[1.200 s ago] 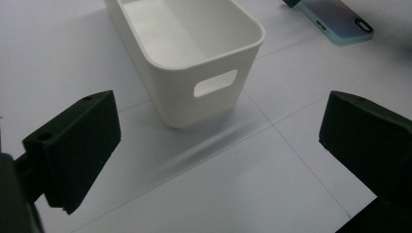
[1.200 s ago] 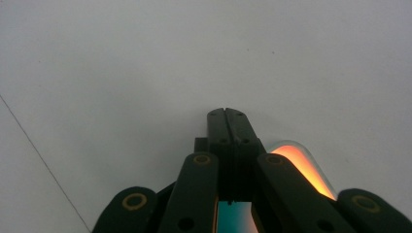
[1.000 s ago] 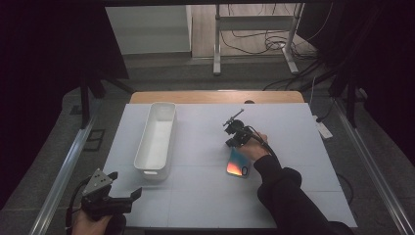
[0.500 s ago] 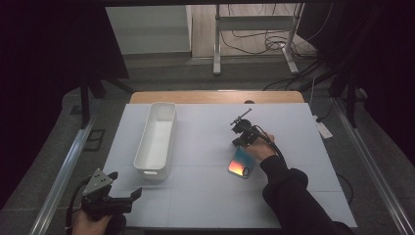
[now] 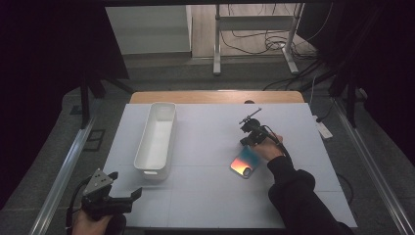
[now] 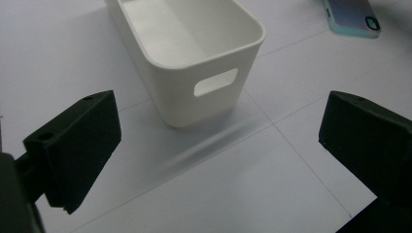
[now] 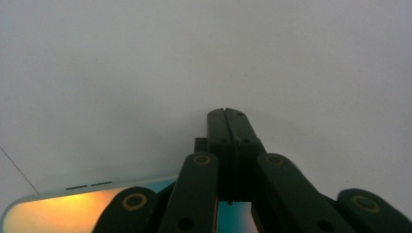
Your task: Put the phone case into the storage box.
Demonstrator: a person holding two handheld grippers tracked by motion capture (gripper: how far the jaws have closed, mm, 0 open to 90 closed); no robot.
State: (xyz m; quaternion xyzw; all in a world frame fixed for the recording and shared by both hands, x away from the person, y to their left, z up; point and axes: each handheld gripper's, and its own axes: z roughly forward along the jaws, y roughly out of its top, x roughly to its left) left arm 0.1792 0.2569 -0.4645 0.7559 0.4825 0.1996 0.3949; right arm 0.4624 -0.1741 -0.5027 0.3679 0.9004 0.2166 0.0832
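A white-topped table is standing on a grey floor, a strip of its wooden edge showing along the far side. Thin seams are dividing the white surface into panels. A long white bin with a handle slot in its near end is resting on the left half, lengthwise toward the far edge. A phone in a pale teal case is lying flat on the right half, well apart from the bin, its glossy face reflecting orange and blue.
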